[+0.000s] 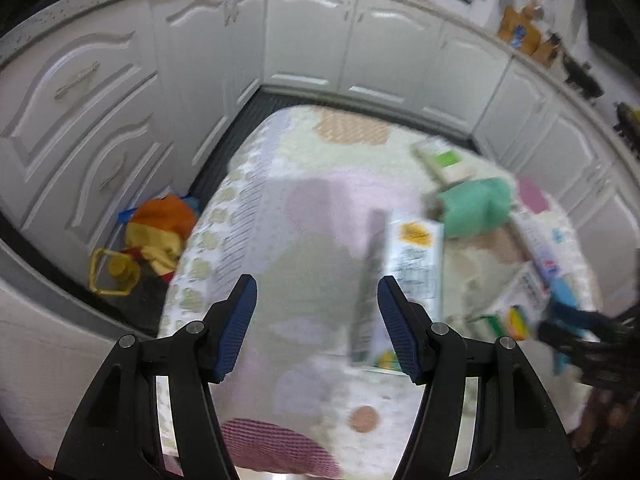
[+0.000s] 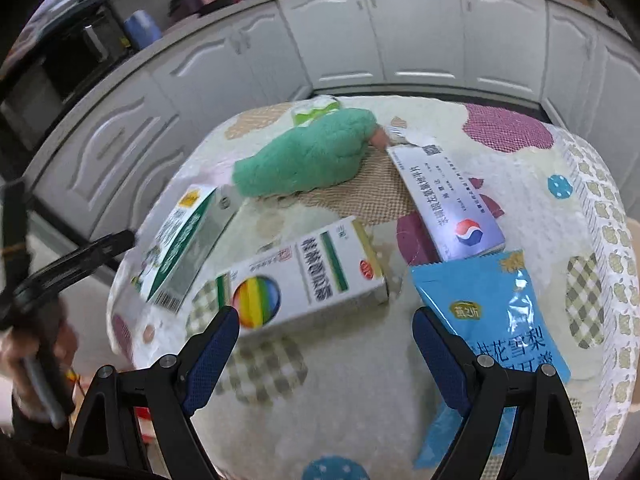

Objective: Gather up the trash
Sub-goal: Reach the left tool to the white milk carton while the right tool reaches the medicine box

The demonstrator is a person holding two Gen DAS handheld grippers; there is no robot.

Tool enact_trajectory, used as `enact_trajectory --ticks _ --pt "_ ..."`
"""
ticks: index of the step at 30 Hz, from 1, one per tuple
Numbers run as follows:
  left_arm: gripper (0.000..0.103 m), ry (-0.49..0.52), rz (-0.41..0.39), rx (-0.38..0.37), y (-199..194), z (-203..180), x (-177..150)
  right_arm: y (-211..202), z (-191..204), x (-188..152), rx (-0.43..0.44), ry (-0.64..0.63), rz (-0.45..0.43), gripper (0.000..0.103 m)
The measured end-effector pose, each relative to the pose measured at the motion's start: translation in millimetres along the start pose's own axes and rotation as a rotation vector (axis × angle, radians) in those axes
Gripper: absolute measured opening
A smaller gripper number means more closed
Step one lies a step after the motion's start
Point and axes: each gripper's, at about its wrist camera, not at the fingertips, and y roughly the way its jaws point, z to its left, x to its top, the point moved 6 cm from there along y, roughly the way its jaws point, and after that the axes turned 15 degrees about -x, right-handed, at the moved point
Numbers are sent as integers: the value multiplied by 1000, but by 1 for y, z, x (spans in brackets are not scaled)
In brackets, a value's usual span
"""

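Observation:
Trash lies on a round table with a patterned cloth (image 2: pixel 400 360). A white box with a rainbow circle (image 2: pixel 304 276) lies just beyond my open, empty right gripper (image 2: pixel 326 330). A blue snack packet (image 2: pixel 492 312) lies beside the right finger. A green-and-white box (image 2: pixel 184 244) lies at the left, a white-and-purple box (image 2: pixel 448 196) farther back. My left gripper (image 1: pixel 316 320) is open and empty above the cloth (image 1: pixel 304 216), with the green-and-white box (image 1: pixel 412 276) by its right finger. The right gripper's tool (image 1: pixel 580 336) shows at the right edge.
A green fluffy cloth (image 2: pixel 308 156) lies mid-table, also in the left view (image 1: pixel 476 204). A small green-and-white pack (image 1: pixel 440 160) lies behind it. White cabinets (image 1: pixel 312 40) surround the table. An orange-yellow bag (image 1: pixel 160 232) and yellow container (image 1: pixel 114 272) sit on the floor.

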Motion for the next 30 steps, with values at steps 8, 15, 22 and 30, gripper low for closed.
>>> enact_trajectory --ticks 8,15,22,30 --pt "62 153 -4 28 6 -48 2 1 -16 -16 33 7 46 86" --pt "62 217 22 83 26 -63 -1 6 -34 6 -186 -50 -40 83" --pt "62 169 3 98 16 -48 1 12 -5 36 -191 -112 -91 81" --pt "62 81 -4 93 1 -18 -3 6 9 37 -78 1 -51 83"
